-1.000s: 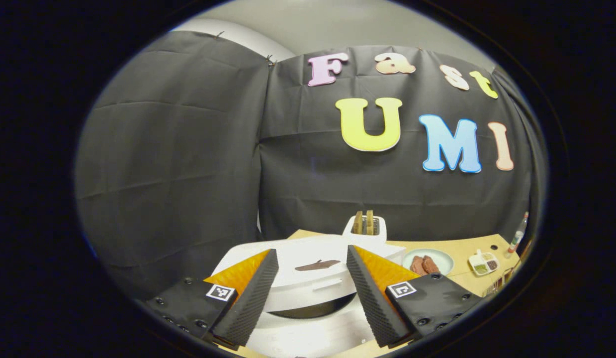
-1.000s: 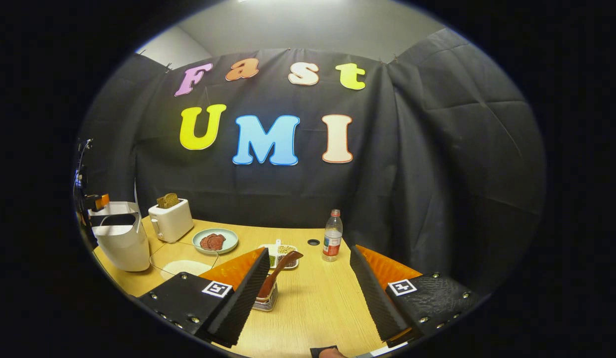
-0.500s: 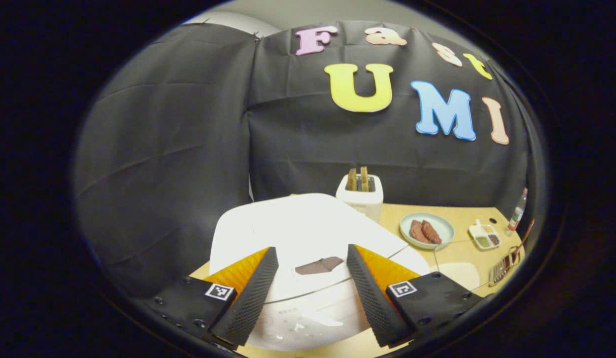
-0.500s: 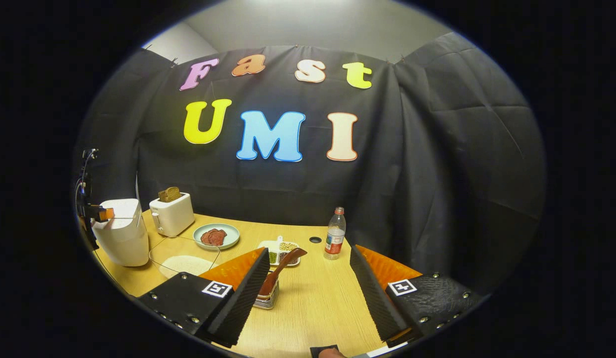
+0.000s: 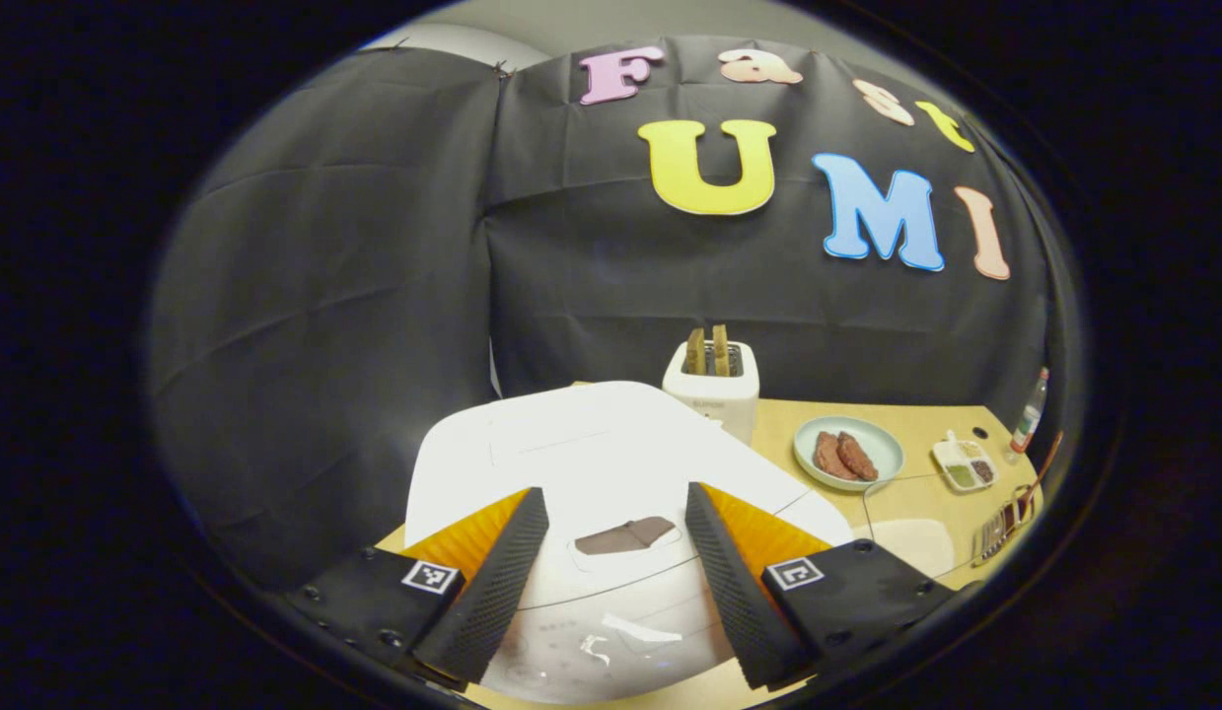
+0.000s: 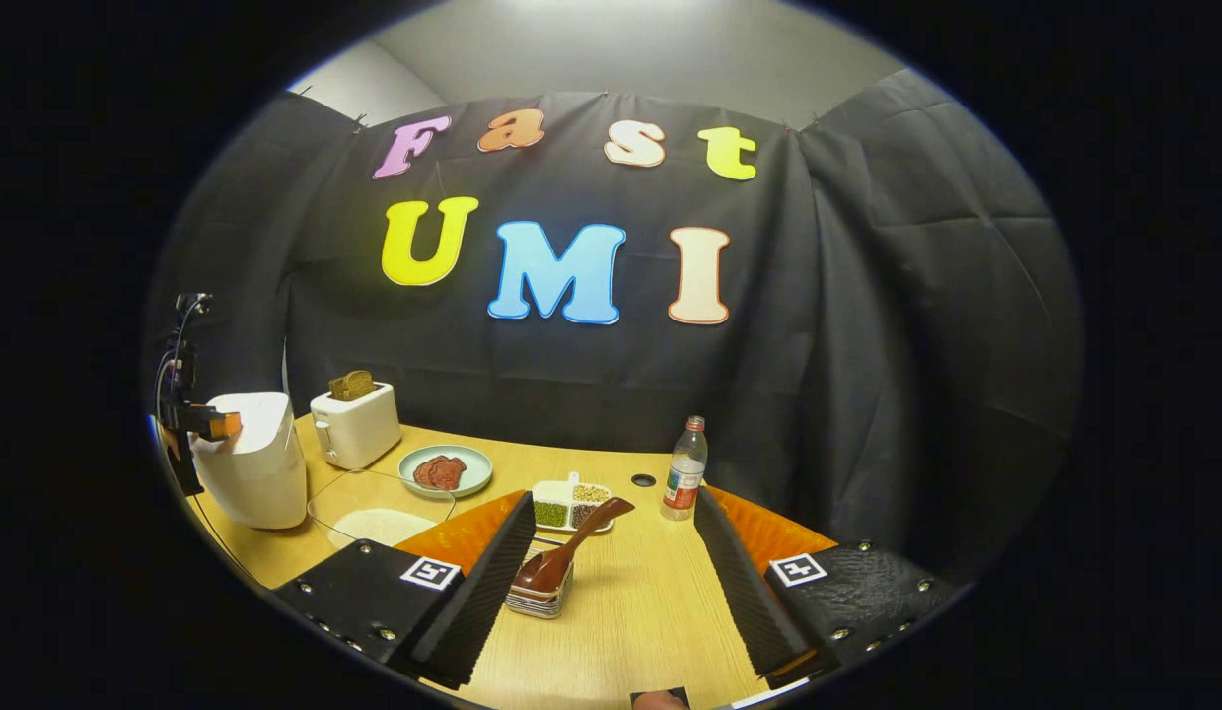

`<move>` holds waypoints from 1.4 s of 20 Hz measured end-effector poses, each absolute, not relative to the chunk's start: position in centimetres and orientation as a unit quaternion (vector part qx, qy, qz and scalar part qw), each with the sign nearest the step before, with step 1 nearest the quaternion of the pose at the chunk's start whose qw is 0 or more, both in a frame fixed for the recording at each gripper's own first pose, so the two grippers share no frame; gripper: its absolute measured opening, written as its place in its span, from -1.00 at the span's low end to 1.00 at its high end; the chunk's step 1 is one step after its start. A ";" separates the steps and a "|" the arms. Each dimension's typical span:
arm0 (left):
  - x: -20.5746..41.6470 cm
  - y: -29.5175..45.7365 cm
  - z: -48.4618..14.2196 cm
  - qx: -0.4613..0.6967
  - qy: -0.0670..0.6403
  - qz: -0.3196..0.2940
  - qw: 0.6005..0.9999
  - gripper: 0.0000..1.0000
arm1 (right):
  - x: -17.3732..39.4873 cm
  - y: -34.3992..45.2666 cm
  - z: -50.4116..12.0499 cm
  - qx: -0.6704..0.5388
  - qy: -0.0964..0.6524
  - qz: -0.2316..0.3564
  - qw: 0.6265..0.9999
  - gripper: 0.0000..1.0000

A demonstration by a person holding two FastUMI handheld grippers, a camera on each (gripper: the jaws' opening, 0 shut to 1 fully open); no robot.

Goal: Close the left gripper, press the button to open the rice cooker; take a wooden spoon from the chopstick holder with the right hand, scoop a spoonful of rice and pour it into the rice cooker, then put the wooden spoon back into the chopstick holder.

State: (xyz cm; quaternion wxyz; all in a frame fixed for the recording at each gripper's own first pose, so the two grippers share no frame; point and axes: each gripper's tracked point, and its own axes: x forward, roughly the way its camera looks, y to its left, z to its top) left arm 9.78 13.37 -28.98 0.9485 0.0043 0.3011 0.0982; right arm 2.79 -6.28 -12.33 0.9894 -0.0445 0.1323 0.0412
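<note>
Left gripper [image 5: 611, 582] spread wide over the closed white rice cooker [image 5: 591, 463], gripping nothing. Right gripper [image 6: 611, 582] gaping too, empty, wooden spoon [image 6: 571, 545] between fingers.

We see the white rice cooker [image 5: 611, 463] with its lid down; a brown wooden spoon [image 6: 569, 547] leans tilted in the wire chopstick holder [image 6: 539, 600] on the counter [image 6: 650, 611].
</note>
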 end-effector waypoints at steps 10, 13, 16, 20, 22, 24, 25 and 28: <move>9.6 12.0 -26.0 0.005 0.272 0.086 0.959 0.94 | 2.4 -6.1 -10.2 -0.028 0.114 0.037 0.992 0.97; 9.9 10.6 -22.1 0.030 0.230 0.068 0.970 0.92 | 2.3 -4.6 -9.1 -0.017 0.107 0.048 0.993 0.96; 9.5 8.1 -16.3 0.044 0.173 0.046 0.983 0.94 | 2.3 -2.9 -7.7 -0.015 0.097 0.057 0.994 0.96; 7.4 5.0 -9.1 0.059 0.098 0.029 0.993 0.97 | 1.7 0.3 -5.6 0.006 0.072 0.071 0.995 0.96; 6.2 3.6 -6.2 0.054 0.066 0.021 0.996 0.97 | 1.7 1.5 -4.6 0.004 0.051 0.076 0.996 0.96; 4.7 2.5 -3.4 0.047 0.038 0.017 0.998 0.96 | 1.7 2.5 -3.6 -0.004 0.028 0.084 0.996 0.96; 4.0 1.8 -2.7 0.039 0.030 0.013 0.999 0.89 | 1.8 2.9 -3.2 -0.005 0.018 0.087 0.996 0.96; 2.2 0.6 -1.1 0.027 0.012 0.006 1.000 0.96 | 1.9 4.4 -2.7 0.013 0.010 0.100 0.995 0.96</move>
